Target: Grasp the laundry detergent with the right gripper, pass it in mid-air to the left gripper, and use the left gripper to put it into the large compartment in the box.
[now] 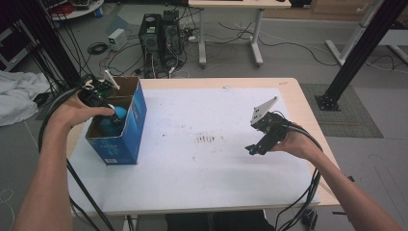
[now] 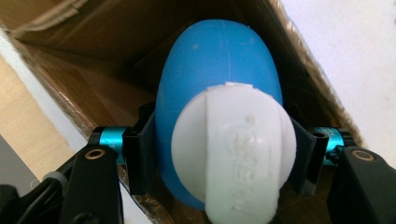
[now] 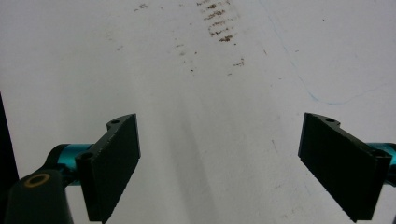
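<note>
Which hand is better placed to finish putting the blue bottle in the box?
Left. The left gripper is shut on the blue bottle inside the open box; the right gripper hangs open over the white mat.

The blue bottle [image 2: 219, 70] is a smooth, egg-shaped plastic container with a broad white cap [image 2: 236, 158] bearing raised lettering. It sits partly down inside the open cardboard box [image 1: 137, 115], cap end nearest the left gripper view's camera, body pointing into the brown interior. The box, blue outside, stands upright at the table's left edge, flaps open.
</note>
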Demonstrator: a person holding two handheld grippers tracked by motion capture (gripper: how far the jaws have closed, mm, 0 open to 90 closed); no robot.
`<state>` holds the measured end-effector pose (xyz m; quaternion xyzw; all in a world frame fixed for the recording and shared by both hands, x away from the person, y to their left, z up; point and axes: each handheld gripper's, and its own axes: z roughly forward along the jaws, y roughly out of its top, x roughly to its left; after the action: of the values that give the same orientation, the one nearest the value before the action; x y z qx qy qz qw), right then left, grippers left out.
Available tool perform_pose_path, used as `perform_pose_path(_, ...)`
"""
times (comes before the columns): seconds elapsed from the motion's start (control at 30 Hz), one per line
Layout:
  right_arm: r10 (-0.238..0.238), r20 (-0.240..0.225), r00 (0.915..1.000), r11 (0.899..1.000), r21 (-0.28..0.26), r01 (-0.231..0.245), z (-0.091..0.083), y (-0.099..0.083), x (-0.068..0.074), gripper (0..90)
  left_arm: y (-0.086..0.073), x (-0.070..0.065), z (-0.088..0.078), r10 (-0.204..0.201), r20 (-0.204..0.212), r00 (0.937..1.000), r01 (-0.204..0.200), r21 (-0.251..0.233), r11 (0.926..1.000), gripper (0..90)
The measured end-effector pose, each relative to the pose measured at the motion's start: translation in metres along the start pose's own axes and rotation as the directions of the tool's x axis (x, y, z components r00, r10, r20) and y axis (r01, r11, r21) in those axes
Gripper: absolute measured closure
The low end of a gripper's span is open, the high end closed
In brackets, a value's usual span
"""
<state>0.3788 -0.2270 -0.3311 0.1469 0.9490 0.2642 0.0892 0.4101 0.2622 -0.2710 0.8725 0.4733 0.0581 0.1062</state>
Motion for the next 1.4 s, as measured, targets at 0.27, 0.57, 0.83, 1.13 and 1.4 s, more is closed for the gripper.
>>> perform_pose_path(0.27,0.002,0.001,1.0,1.0,0.003,-0.002,0.0006,0.0001,-0.0006,12.0,0.0004,-0.0008,0.0009,0.03,-0.002,0.9996,-0.03,0.009,0.9995,38.1)
perform_pose_path(0.57,0.006,0.0,1.0,1.0,0.005,-0.006,0.001,-0.0008,-0.0011,12.0,0.0031,-0.0028,0.0018,0.035,-0.005,0.9994,-0.035,0.036,0.9987,37.9)
perform_pose_path(0.83,-0.004,-0.002,1.0,1.0,0.003,0.004,0.0015,-0.0002,-0.0004,12.0,0.0065,-0.0052,0.0021,0.029,-0.017,0.9994,-0.028,0.061,0.9978,37.6)
perform_pose_path(1.13,0.001,0.001,1.0,1.0,0.004,-0.001,0.0014,0.0001,0.0003,12.0,0.007,-0.0053,0.0028,0.031,-0.024,0.9992,-0.03,0.069,0.9972,37.3)
perform_pose_path(1.4,0.005,0.004,1.0,1.0,0.005,-0.005,0.0004,-0.0007,0.0003,12.0,0.0083,-0.0057,0.0031,0.042,-0.012,0.999,-0.041,0.086,0.9955,33.3)
